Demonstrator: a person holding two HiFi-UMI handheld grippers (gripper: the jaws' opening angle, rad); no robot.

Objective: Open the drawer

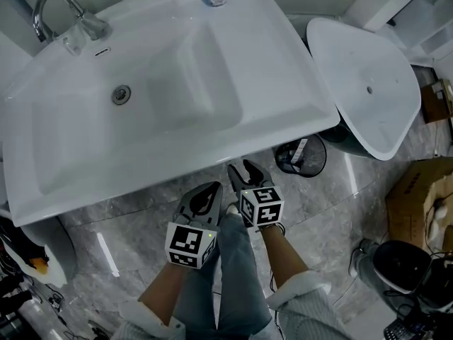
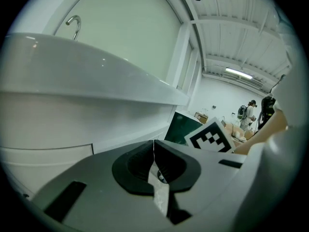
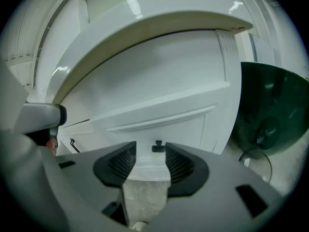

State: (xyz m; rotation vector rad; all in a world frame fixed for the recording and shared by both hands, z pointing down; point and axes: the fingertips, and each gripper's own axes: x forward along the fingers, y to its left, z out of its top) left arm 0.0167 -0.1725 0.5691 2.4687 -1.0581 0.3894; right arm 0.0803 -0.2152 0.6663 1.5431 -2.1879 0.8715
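A: Where does the drawer (image 3: 188, 129) sit?

B: In the white cabinet (image 3: 159, 71) beneath the basin (image 1: 283, 112); the head view hides it under the basin's front rim; the right gripper view faces it straight on, a white panel below a moulded ledge, with a small dark knob (image 3: 157, 148) on it; the panel looks flush with the cabinet.

A: And the person's right gripper (image 3: 150, 147)?

B: Its jaws stand apart with nothing between the ribbed pads; the knob shows through the gap, farther off and not touched.

A: The left gripper (image 2: 153, 148)?

B: Its jaws are pressed together on nothing; it points at the basin's underside and the cabinet below it.

A: How do the two lie from above?

B: Both are low in front of the basin's near edge, over the grey marbled floor (image 1: 127, 225); the left one is just beside the right and a little nearer the person; a leg in jeans (image 1: 233, 282) runs below and between them.

A: What else is around?

B: A chrome faucet (image 1: 60, 9) at the basin's far left corner; a drain (image 1: 121, 94) near it; a second white basin (image 1: 368, 83) to the right, tilted; a black wire bin (image 1: 301, 156) on the floor between that and the cabinet; a cardboard box (image 1: 414, 204) at the right edge.
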